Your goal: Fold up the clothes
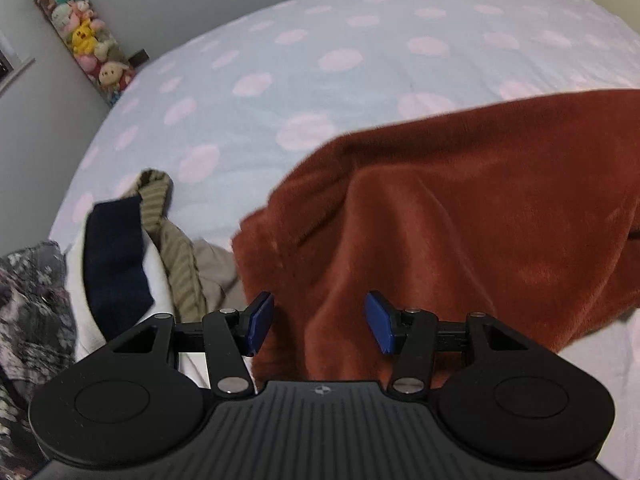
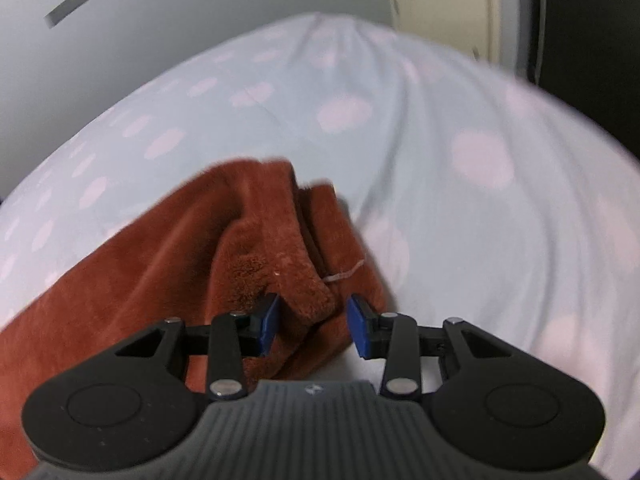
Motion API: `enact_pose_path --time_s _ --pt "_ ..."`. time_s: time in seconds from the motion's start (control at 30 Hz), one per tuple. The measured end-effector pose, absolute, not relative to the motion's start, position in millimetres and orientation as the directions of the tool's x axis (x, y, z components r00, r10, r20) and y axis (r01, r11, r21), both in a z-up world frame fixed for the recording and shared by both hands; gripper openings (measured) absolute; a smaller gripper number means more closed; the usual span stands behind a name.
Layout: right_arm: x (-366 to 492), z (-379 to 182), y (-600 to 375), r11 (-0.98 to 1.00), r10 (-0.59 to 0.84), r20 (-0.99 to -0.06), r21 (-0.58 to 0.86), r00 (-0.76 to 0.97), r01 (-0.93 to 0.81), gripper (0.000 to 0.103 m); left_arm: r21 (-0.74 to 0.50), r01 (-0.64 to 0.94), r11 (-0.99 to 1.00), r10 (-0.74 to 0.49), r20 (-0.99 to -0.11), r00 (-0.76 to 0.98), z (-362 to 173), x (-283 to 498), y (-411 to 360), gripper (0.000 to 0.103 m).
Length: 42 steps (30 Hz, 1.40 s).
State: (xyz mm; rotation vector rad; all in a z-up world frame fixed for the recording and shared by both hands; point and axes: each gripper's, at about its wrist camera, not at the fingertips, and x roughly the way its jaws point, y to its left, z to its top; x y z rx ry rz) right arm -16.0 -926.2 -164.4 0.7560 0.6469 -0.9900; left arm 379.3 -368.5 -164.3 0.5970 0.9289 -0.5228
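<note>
A rust-brown fleece garment lies bunched on the bed, its near edge rumpled. My left gripper is open, its blue pads either side of the garment's lower left fold, just above it. In the right wrist view the same garment lies folded over itself, with a thick edge and a white thread loop. My right gripper is open, its blue pads straddling that thick corner without clamping it.
The bed has a pale blue sheet with pink dots. A pile of other clothes lies at the left: a navy and white piece, an olive striped one and a grey floral one. A column of plush toys stands by the wall.
</note>
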Motion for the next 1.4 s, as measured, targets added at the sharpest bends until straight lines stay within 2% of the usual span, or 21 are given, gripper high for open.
enact_pose_path --time_s 0.03,0.13,0.33,0.47,0.53,0.57,0.7,0.83,1.0,1.13,1.27,1.4 --pt "-14 -166 -925 0.346 -0.496 -0.767 0.256 0.408 0.903 0.029 0.234 0.644 0.728 -0.159 -0.856 0.491 -166 380 -369 0.049" --pt "-9 -160 -917 0.377 -0.54 -0.757 0.173 0.368 0.91 0.022 0.213 0.641 0.738 -0.168 -0.861 0.48 -168 381 -370 0.049" --pt "-12 -138 -907 0.367 -0.644 -0.726 -0.017 0.24 0.93 0.019 0.191 0.635 0.749 -0.196 -0.851 0.487 -169 379 -369 0.049" --pt "-18 -149 -913 0.329 -0.609 -0.766 -0.009 0.205 0.944 0.023 0.18 0.65 0.738 -0.212 -0.853 0.477 -165 373 -365 0.049" --pt "-16 -145 -906 0.329 -0.635 -0.747 -0.031 0.197 0.944 0.036 0.173 0.665 0.727 -0.235 -0.847 0.477 -158 364 -364 0.049" --pt "-16 -142 -901 0.329 -0.644 -0.74 -0.036 0.196 0.944 0.037 0.168 0.674 0.72 -0.248 -0.844 0.476 -153 357 -364 0.049" --pt "-17 -120 -861 0.357 -0.631 -0.714 0.079 0.302 0.931 0.037 0.143 0.71 0.69 -0.313 -0.825 0.47 -137 322 -372 0.049" --pt "-4 -101 -796 0.467 -0.569 -0.661 0.23 0.489 0.854 0.037 0.079 0.736 0.672 -0.389 -0.808 0.442 -133 282 -389 0.049" --pt "31 -91 -703 0.641 -0.405 -0.609 0.343 0.682 0.687 0.037 -0.017 0.724 0.69 -0.471 -0.77 0.431 -141 242 -404 0.049" --pt "61 -94 -638 0.733 -0.276 -0.58 0.389 0.766 0.558 0.038 -0.095 0.712 0.695 -0.533 -0.733 0.423 -147 209 -415 0.049" --pt "97 -110 -589 0.774 -0.161 -0.566 0.436 0.809 0.459 0.039 -0.104 0.677 0.728 -0.515 -0.735 0.441 -173 206 -410 0.049" --pt "135 -128 -564 0.784 -0.1 -0.594 0.447 0.799 0.43 0.043 -0.102 0.595 0.797 -0.439 -0.774 0.456 -202 221 -396 0.043"
